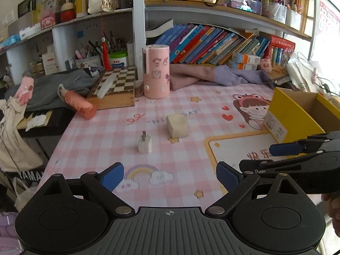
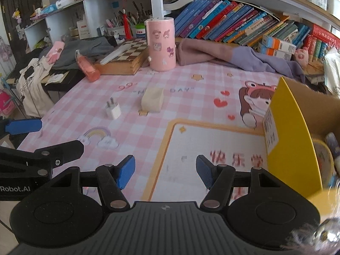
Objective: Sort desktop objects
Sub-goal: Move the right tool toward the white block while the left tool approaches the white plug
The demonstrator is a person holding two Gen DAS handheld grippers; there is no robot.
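Observation:
A white plug adapter [image 1: 145, 144] [image 2: 113, 110] stands on the pink checked desk mat, prongs up. Just right of it lies a cream block [image 1: 177, 126] [image 2: 152, 99]. My left gripper [image 1: 170, 175] hangs open and empty above the mat, short of both objects. My right gripper [image 2: 165, 171] is open with nothing between its blue pads, over the mat's white panel. In the left wrist view the right gripper [image 1: 282, 155] reaches in from the right. A yellow cardboard box [image 1: 297, 116] [image 2: 297, 131] stands at the right, with several items inside.
A pink cylinder [image 1: 156, 72] [image 2: 161, 44] stands at the back, beside a chessboard box [image 1: 114, 89] [image 2: 125, 57] and an orange bottle [image 1: 78, 104] [image 2: 87, 67] lying on its side. Purple cloth [image 1: 223, 74] and shelves of books line the rear. The desk's left edge drops off.

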